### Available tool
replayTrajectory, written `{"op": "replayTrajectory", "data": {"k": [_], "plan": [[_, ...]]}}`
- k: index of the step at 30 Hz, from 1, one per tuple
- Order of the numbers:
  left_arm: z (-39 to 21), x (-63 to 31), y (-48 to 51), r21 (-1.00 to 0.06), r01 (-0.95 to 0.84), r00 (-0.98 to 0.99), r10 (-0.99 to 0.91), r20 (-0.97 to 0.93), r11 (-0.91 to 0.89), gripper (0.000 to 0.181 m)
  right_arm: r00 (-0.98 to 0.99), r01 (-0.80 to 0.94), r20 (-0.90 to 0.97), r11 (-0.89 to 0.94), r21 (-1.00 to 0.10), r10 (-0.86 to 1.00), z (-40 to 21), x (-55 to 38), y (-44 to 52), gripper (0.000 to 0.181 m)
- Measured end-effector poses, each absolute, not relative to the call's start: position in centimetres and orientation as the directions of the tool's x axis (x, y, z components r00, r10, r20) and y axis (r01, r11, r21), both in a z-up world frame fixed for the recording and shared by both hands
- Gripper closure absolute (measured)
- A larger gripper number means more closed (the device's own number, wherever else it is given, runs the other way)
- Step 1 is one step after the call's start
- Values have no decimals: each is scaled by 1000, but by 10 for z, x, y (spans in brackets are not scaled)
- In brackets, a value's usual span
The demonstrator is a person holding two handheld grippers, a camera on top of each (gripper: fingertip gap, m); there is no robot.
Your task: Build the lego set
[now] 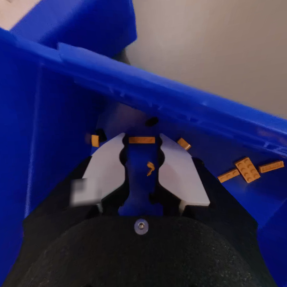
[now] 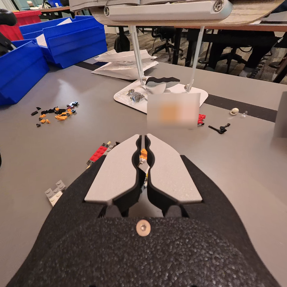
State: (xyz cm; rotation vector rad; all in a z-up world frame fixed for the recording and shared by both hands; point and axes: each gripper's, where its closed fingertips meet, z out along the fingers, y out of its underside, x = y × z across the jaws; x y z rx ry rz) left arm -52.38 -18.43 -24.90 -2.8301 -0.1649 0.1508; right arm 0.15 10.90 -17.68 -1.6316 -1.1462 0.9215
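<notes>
Reaching into the blue plastic bin (image 1: 155, 96), the left gripper (image 1: 141, 149) has its fingers spread around a flat orange lego plate (image 1: 141, 140); closing on it looks next. The right gripper (image 2: 143, 153) waits over the grey tabletop (image 2: 93, 124), fingers clenched on a small orange-and-grey lego assembly (image 2: 143, 156).

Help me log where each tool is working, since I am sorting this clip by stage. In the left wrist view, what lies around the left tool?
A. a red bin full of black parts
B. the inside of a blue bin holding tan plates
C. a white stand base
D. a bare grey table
B: the left tool stands open inside the blue bin, with a narrow tan plate between its tips and a wider tan plate on the bin floor.
</notes>
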Motion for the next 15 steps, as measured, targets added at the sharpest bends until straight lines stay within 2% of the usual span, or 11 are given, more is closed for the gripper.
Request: {"op": "replayTrajectory", "data": {"k": [3, 5, 7, 9, 11, 13, 15], "plan": [[-251, -518, -183, -301, 109, 991, 126, -40, -947, 148, 284, 279, -76, -158, -947, 956, -179, 1, 109, 178], [-250, -515, -189, -285, 133, 989, 145, -19, -949, 149, 281, 273, -78, -157, -949, 956, -177, 2, 109, 178], [-239, -507, -193, -318, 157, 987, 158, 24, -935, 149, 280, 261, -78, -154, -953, 957, -173, 3, 109, 178], [-209, -494, -190, -429, 178, 984, 159, 80, -886, 150, 278, 250, -72, -145, -957, 958, -169, 4, 109, 178], [-161, -467, -178, -609, 207, 974, 106, 198, -765, 150, 265, 238, -60, -126, -963, 962, -165, 4, 106, 178], [-98, -419, -164, -794, 246, 937, -75, 342, -556, 150, 236, 236, -22, -79, -969, 971, -159, 1, 99, 177], [-37, -360, -159, -896, 317, 848, -329, 415, -311, 150, 188, 226, 23, -20, -974, 982, -152, -3, 86, 176]]}}
